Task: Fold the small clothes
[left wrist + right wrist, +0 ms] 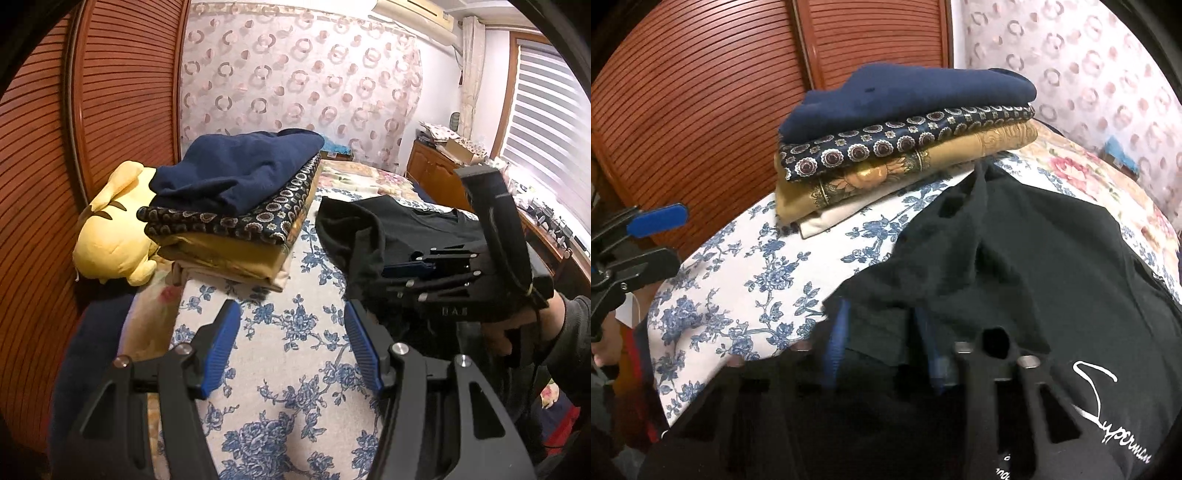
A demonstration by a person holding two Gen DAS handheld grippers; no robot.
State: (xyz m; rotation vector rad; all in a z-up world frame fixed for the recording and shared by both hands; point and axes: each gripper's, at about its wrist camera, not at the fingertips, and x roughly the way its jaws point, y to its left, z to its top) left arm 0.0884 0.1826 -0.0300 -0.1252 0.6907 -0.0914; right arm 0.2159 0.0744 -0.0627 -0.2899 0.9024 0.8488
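Observation:
A black T-shirt (pixel 413 225) with white script lettering lies on the blue-flowered bedsheet (pixel 295 332); it also fills the lower right of the right wrist view (pixel 1052 258). My right gripper (pixel 402 271) is shut on a lifted fold of the T-shirt; in its own view (pixel 882 332) the blue pads are mostly covered by black cloth. My left gripper (pixel 291 343) is open and empty above the bare sheet, left of the T-shirt. One of its blue fingers (pixel 657 219) shows at the left edge of the right wrist view.
A stack of folded clothes (pixel 240 199), navy on top, then patterned and gold, sits at the back left of the bed (pixel 905 140). A yellow plush toy (pixel 110 236) lies beside it. A wooden slatted wardrobe (pixel 92 110) stands left; a dresser (pixel 436 166) and window stand right.

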